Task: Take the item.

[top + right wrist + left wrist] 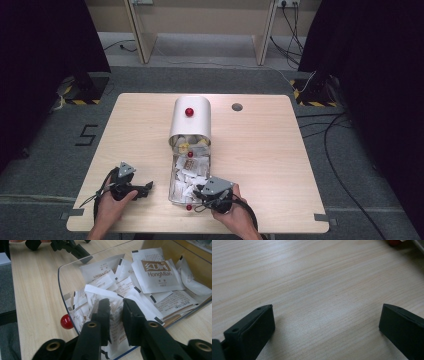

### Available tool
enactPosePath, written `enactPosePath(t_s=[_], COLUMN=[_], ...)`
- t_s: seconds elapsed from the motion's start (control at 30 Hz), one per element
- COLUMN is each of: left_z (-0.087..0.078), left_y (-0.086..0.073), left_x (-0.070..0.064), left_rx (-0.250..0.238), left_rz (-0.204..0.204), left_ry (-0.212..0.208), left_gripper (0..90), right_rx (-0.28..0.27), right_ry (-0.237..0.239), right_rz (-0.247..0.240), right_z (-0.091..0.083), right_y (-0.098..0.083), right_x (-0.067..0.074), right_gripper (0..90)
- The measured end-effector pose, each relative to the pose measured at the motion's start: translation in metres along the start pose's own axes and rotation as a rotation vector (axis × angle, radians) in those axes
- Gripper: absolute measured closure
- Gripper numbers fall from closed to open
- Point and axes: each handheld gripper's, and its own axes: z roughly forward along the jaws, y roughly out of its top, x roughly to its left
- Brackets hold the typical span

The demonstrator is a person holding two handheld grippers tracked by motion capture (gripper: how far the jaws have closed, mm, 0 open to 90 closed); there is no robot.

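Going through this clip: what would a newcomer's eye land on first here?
The clear tray heaped with white sachets at the table's near middle, drawn out of a white rounded container with a red knob. The right gripper reaches into the heap, jaws nearly together around a sachet; the left gripper rests open beside the tray.
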Motion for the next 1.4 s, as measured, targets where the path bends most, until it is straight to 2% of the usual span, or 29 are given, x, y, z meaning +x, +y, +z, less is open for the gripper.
enactPosePath(t_s=[0.17,0.37,0.6,0.9,1.4], left_z=[0.0,0.0,0.0,0.0,0.0], left_y=[0.0,0.0,0.0,0.0,0.0], left_x=[0.0,0.0,0.0,0.0,0.0], left_rx=[0.0,0.0,0.0,0.0,0.0], left_rz=[0.0,0.0,0.0,0.0,0.001], left_ry=[0.0,0.0,0.0,0.0,0.0], left_gripper=[0.0,0.0,0.0,0.0,0.0], right_rx=[-0.019,-0.03,-0.077,-0.146,-0.199], right_ry=[0.002,0.012,0.027,0.026,0.013], right_rz=[-0.005,0.017,0.032,0.025,0.034], right_z=[-0.003,-0.004,-0.01,-0.022,-0.036], right_y=[0.0,0.0,0.003,0.011,0.016], right_x=[-0.001,-0.003,-0.003,-0.001,-0.005], right_gripper=[84.0,84.8,85.4,85.5,85.5])
